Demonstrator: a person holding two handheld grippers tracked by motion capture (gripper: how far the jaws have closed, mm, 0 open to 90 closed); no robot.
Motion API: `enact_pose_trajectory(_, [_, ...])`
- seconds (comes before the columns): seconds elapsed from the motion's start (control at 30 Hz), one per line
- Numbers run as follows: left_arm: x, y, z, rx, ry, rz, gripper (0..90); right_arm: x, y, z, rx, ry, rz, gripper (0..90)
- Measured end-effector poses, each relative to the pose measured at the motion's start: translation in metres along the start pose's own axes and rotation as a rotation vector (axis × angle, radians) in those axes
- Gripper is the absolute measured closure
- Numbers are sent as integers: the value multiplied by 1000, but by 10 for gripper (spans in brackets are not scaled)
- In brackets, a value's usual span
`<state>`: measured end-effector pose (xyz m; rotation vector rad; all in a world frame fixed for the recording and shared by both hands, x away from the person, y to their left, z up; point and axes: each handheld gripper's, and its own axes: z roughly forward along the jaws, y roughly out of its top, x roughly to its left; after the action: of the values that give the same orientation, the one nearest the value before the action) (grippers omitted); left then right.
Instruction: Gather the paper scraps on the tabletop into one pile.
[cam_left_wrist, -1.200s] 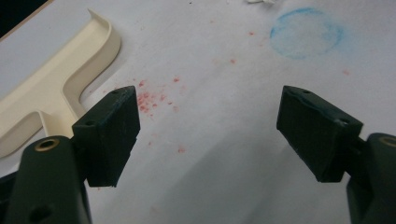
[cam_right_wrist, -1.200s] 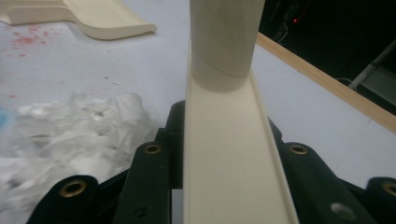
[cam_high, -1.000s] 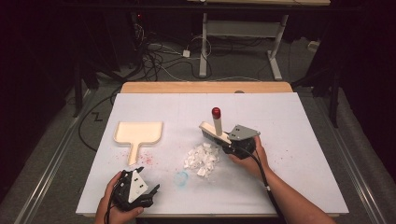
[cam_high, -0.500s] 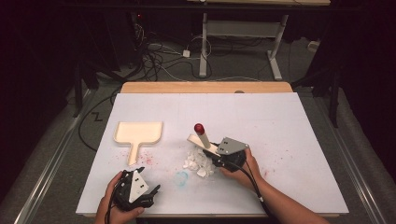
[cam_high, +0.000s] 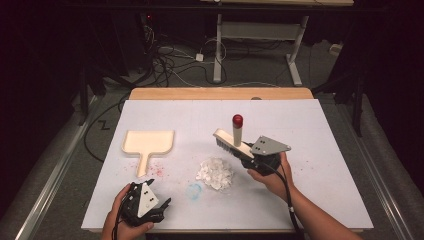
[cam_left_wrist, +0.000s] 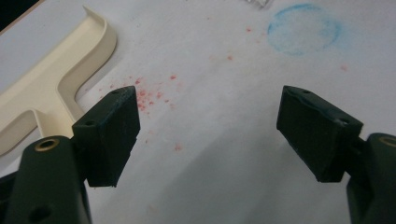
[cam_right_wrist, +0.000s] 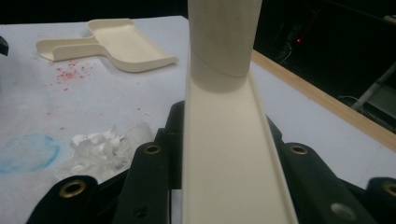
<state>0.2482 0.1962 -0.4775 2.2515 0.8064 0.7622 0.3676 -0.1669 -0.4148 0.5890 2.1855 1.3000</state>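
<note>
Left gripper (cam_high: 165, 204): at 7 o'clock on the table's near edge, jaws spread wide with nothing between them, bare white surface under the pads (cam_left_wrist: 112, 135).
Blue ring (cam_high: 194, 191): chalky smudge just at 2 o'clock from the left gripper.
Paper scraps (cam_high: 215, 173): crumpled white heap near the table's middle, at 9 o'clock from the right hand (cam_high: 272, 181).
Right gripper (cam_high: 247, 152): at 4 o'clock of the table's centre, jaws clamped tight on the cream brush (cam_right_wrist: 229, 154), gripping its flat body.
Brush handle (cam_high: 237, 131): stands upright, capped with a red knob.
Dustpan (cam_high: 147, 144): cream, lying flat at 9 o'clock, well apart from the brush, handle toward the near edge.
Red specks (cam_high: 155, 170): scattered beside the dustpan's handle.
</note>
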Motion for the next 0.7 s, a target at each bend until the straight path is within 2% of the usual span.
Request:
enact_pose_trajectory(0.1, [1, -1, -1, -4, 4, -7, 207, -11, -1, -19, -1, -8, 16, 674])
enact_pose_trajectory(0.17, [1, -1, 0, -2, 3, -5, 207, -19, -3, -35, 4, 4, 35, 674])
enact_pose_trajectory(0.37, [0, 1, 1, 2, -1, 3, 207, -35, -20, -79, 49, 20, 79, 674])
enact_pose_trajectory(0.43, [-1, 2, 2, 3, -1, 9, 207, -36, -26, -91, 59, 16, 83, 674])
enact_pose_trajectory(0.53, [-1, 3, 3, 3, -2, 12, 206, -34, -33, -105, 79, 35, 87, 674])
enact_pose_trajectory(0.63, [-1, 4, 4, 9, -5, 12, 207, -30, -40, -118, 115, 75, 89, 674])
enact_pose_trajectory(0.7, [-1, 4, 4, 9, -7, 17, 207, -28, -44, -125, 139, 122, 98, 674])
